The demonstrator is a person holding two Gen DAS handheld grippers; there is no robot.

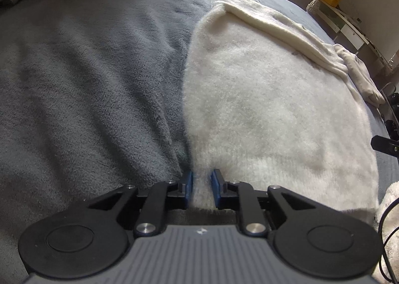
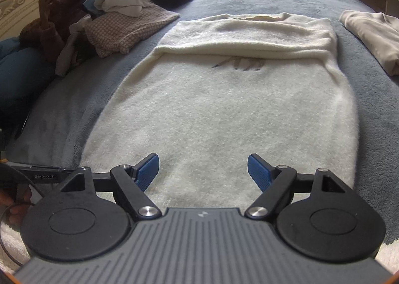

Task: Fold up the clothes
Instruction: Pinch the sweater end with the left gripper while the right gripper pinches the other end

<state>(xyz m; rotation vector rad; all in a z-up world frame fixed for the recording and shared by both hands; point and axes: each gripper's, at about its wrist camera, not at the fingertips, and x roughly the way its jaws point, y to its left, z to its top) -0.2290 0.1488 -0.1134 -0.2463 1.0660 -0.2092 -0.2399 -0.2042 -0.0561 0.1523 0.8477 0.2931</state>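
A fluffy white sweater (image 2: 219, 109) lies flat on the grey blanket (image 2: 379, 122), both sleeves folded across its chest near the collar. In the left wrist view the sweater (image 1: 261, 99) fills the right half, and my left gripper (image 1: 202, 180) is shut on its near left hem corner, white fabric pinched between the blue pads. My right gripper (image 2: 203, 167) hovers open over the middle of the sweater's bottom hem, nothing between its fingers.
A heap of clothes with a checked garment (image 2: 124, 27) sits at the far left of the bed. A beige folded garment (image 2: 376, 35) lies at the right. A person (image 2: 57, 15) reclines at the headboard. Shelving (image 1: 349, 25) stands beyond the bed.
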